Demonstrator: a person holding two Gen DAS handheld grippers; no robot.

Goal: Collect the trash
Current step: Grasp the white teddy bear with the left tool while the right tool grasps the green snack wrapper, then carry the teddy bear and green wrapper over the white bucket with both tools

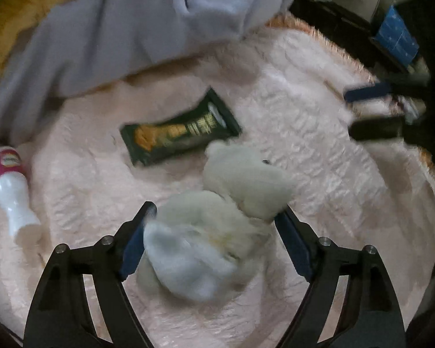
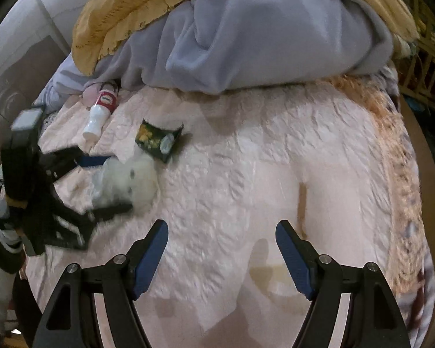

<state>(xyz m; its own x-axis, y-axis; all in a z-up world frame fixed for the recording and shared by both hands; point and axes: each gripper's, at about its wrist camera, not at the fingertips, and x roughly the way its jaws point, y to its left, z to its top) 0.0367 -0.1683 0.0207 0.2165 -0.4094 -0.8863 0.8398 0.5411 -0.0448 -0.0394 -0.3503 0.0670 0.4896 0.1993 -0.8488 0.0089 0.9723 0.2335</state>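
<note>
Tissue [image 1: 217, 226] sat between the wide left gripper [image 1: 214, 220]; closing squarely would hold it. Right gripper [image 2: 221, 249] gaped empty.

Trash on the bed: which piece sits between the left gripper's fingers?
The crumpled white tissue wad, between the open left gripper; the dark green wrapper and white bottle lie apart.

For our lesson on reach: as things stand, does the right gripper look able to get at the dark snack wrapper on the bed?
Probably yes. The right gripper is open and empty, and bare pink blanket lies between it and the snack wrapper. The left gripper, around the crumpled tissue, sits beside that path.
</note>
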